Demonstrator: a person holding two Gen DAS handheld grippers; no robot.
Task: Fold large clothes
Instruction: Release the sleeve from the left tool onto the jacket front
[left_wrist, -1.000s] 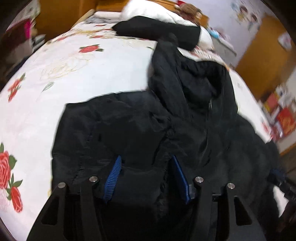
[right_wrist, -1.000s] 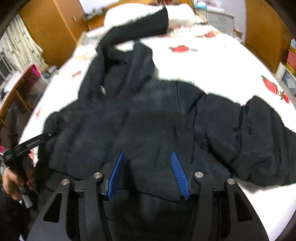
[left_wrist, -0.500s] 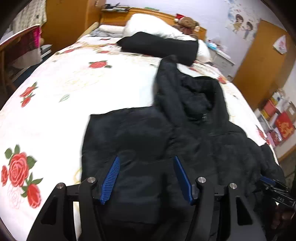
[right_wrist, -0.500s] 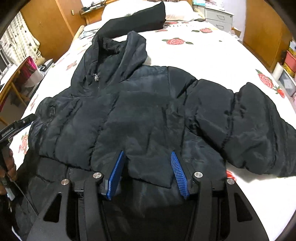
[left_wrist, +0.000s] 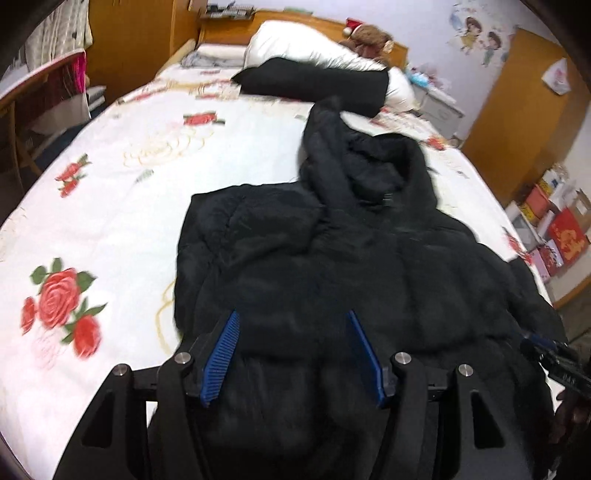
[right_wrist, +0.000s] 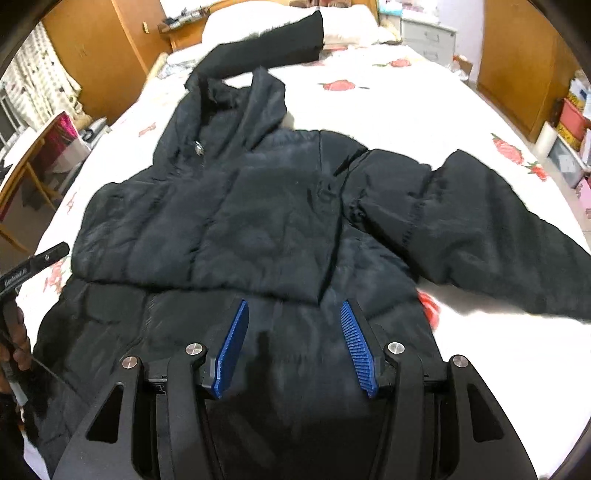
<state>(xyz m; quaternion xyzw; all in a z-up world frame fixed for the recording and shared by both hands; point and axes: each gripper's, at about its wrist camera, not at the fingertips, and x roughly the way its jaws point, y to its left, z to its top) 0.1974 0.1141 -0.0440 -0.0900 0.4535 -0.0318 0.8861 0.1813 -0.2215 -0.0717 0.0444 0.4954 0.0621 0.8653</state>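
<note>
Black jacket (right_wrist: 266, 221) lies spread on the bed (left_wrist: 110, 177), hood toward the far end. Left claw (left_wrist: 291, 350) fingers apart above the near hem, gripping nothing. Right claw (right_wrist: 295, 343) likewise apart over the hem. Right view only: one sleeve (right_wrist: 480, 225) stretched right. Left view only: toy (left_wrist: 369, 37) by the pillow (left_wrist: 295, 48).
</note>
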